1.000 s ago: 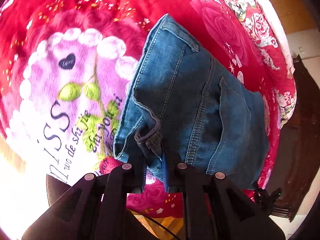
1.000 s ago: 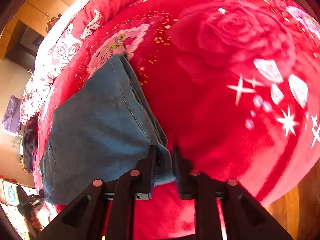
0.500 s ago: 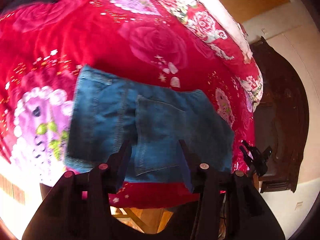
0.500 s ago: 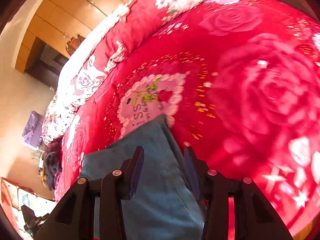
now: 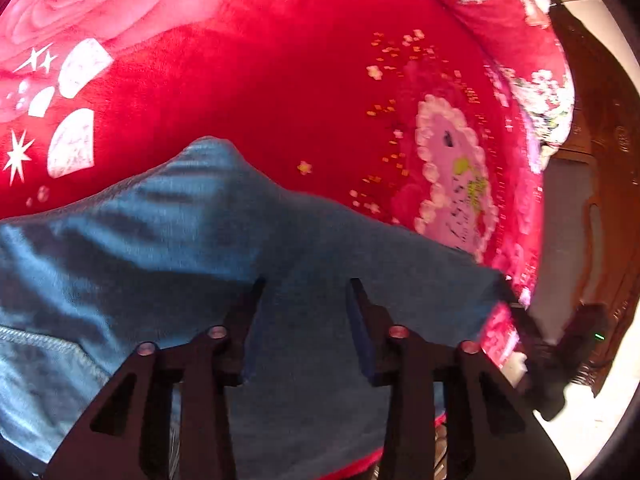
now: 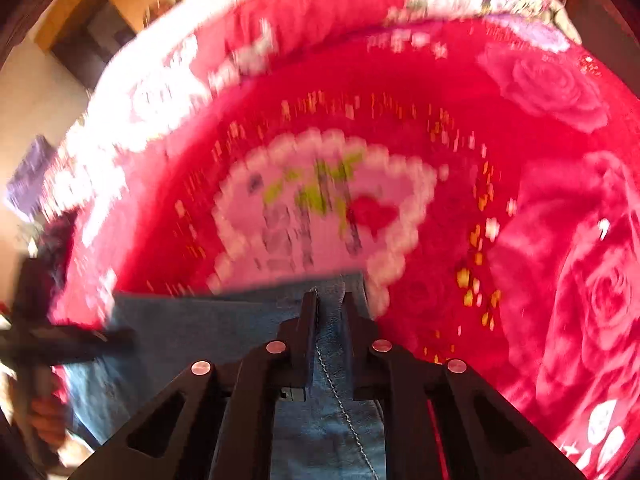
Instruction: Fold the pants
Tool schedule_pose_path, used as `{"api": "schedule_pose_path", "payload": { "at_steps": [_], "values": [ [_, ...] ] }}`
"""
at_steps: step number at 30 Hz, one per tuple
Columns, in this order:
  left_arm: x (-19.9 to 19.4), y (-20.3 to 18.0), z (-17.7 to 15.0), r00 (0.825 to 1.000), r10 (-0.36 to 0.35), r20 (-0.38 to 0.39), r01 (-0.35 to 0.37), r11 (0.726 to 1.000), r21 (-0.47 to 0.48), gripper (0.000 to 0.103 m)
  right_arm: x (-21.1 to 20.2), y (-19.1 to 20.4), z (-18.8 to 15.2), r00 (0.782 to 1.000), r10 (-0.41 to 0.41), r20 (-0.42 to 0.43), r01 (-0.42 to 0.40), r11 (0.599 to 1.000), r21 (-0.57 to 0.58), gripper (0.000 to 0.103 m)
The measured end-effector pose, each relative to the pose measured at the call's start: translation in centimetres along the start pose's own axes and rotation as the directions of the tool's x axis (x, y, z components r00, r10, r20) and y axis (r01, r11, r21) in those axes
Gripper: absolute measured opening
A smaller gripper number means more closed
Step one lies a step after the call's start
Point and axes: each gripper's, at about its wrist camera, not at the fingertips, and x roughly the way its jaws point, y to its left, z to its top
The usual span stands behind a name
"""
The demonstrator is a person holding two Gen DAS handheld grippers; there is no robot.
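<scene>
On red rose blanket, near heart motif, folded denim pants spread. Right tool just closed, seamed edge pinched at pants' far corner. Left tool part-open after narrowing, denim beneath, nothing clamped. Left grip to be secured first; corners then carried level, edges matched.
</scene>
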Motion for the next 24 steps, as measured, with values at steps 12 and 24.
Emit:
{"api": "schedule_pose_path", "payload": {
  "at_steps": [12, 24],
  "values": [
    [-10.0, 8.7, -5.8, 0.991, -0.126, 0.034, 0.122, 0.988, 0.096, 0.032, -3.3, -7.1, -5.4, 0.993, 0.115, 0.016, -0.114, 0.948, 0.298, 0.044],
    [-13.5, 27.1, -14.4, 0.990, -0.013, 0.139, 0.046, 0.972, -0.233, 0.035, -6.2, -6.2, -15.6, 0.983, 0.170, 0.068, -0.183, 0.886, 0.426, 0.010]
  ]
}}
